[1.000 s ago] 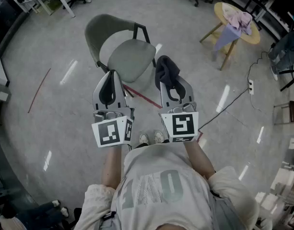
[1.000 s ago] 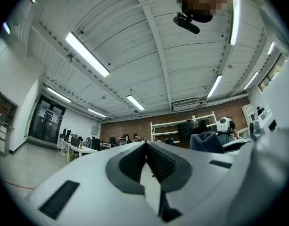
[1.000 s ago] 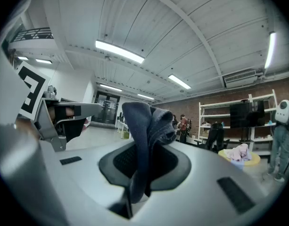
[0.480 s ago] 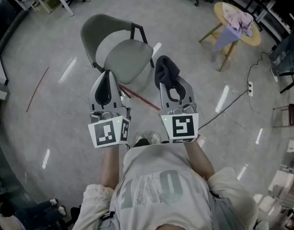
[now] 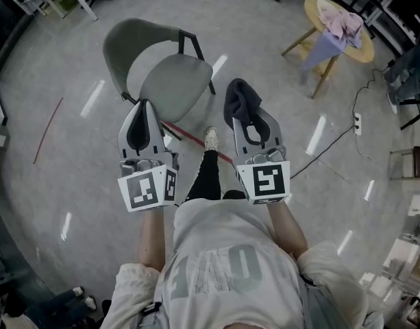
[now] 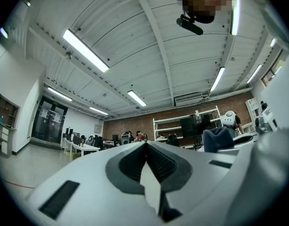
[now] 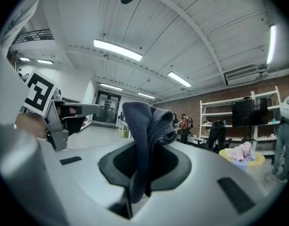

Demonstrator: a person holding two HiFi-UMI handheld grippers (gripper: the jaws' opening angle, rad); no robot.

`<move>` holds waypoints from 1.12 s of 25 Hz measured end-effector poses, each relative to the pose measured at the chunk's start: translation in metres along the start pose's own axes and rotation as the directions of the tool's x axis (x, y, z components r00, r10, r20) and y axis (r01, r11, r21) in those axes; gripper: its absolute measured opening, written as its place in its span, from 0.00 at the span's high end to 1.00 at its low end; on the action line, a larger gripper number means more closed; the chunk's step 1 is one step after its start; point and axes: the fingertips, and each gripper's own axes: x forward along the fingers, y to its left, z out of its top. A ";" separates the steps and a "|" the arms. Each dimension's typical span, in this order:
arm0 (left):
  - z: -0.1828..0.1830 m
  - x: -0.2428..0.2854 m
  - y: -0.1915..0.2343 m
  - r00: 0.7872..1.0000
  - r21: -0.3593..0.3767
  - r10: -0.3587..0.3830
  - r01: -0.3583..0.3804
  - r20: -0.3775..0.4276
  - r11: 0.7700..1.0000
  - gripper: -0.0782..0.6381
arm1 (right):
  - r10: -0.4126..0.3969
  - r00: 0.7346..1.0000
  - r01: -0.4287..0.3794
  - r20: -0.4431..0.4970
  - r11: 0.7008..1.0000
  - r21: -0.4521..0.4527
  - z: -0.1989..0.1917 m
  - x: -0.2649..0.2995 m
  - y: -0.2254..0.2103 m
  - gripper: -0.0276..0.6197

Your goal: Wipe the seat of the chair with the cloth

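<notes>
Where the right claw pinches it, dark cloth crumples softly.

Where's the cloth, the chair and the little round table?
cloth [image 5: 240,100], head view, on the dark bunched-up end.
chair [image 5: 172,84], head view, on the middle of the grey seat.
round table [image 5: 310,7], head view, on the bare yellow rim.

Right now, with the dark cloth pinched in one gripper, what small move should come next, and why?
Probably carry the right gripper forward and down toward the chair seat. Its jaws are shut on the cloth, which is held clear of the seat, so wiping cannot start yet.
</notes>
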 end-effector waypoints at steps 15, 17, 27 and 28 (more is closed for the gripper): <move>-0.079 0.209 0.065 0.999 -0.026 0.038 -0.037 0.006 0.999 0.87 | 0.076 0.997 -0.077 -0.014 0.993 -0.084 -0.036 0.227 -0.044 0.88; -0.076 0.259 0.077 0.999 -0.021 0.037 -0.037 0.012 0.999 0.87 | 0.091 0.996 -0.091 -0.002 0.992 -0.082 -0.022 0.276 -0.058 0.88; -0.087 0.403 0.131 0.995 -0.049 0.098 -0.098 0.007 0.994 0.87 | 0.148 0.988 -0.151 -0.045 0.986 -0.070 -0.009 0.427 -0.097 0.88; -0.088 0.409 0.134 0.994 -0.050 0.108 -0.108 0.003 0.993 0.87 | 0.161 0.985 -0.165 -0.055 0.984 -0.067 -0.012 0.435 -0.098 0.88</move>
